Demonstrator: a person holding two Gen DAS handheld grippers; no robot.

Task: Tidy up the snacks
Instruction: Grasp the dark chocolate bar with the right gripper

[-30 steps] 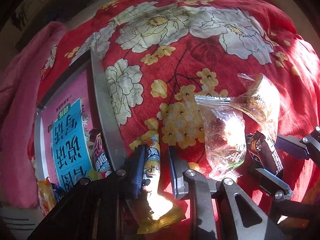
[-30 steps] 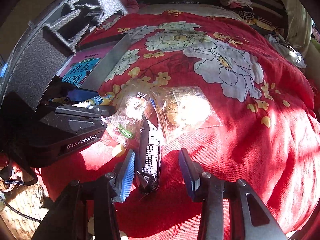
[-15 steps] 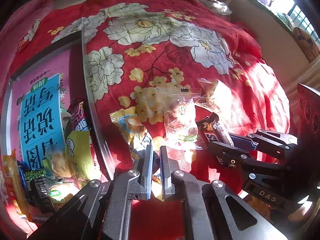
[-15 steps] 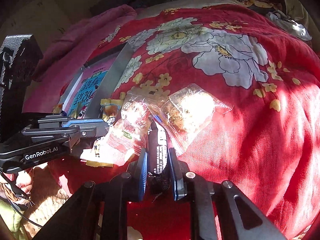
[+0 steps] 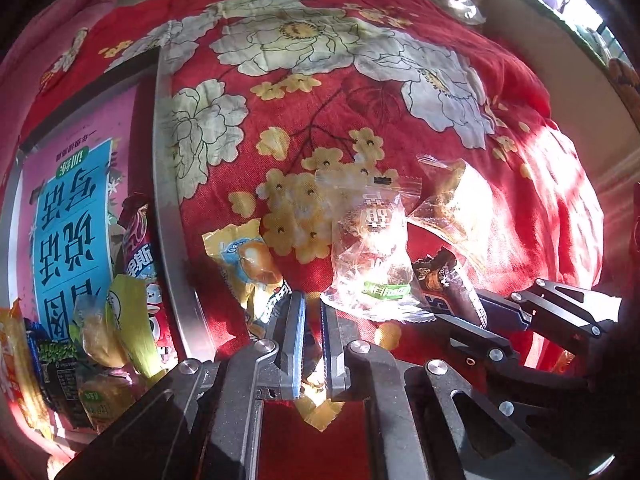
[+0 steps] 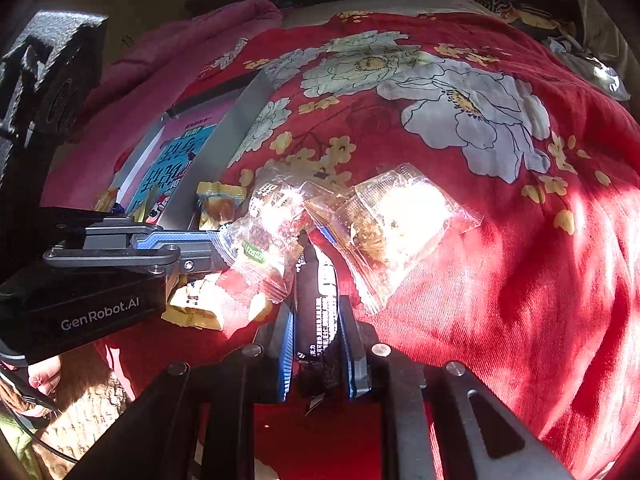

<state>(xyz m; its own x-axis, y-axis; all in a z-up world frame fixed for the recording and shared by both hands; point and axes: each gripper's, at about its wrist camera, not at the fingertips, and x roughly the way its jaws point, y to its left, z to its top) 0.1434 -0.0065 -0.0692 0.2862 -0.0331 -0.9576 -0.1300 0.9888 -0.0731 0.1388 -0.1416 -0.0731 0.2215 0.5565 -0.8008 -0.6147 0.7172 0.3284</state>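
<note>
Newly clamped dark snack bar (image 6: 318, 304), crinkled

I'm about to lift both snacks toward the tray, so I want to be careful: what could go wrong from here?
1. The left gripper pinches only the end of the yellow snack packet; it might slip out.
2. A clear packet overlaps the dark bar in the right gripper, so lifting may drag it along.
3. The tray already looks crowded at its near end; new packets could slide off.

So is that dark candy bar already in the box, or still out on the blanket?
Out. The dark bar lies on the red blanket, clamped in the right gripper, beside the box.
</note>
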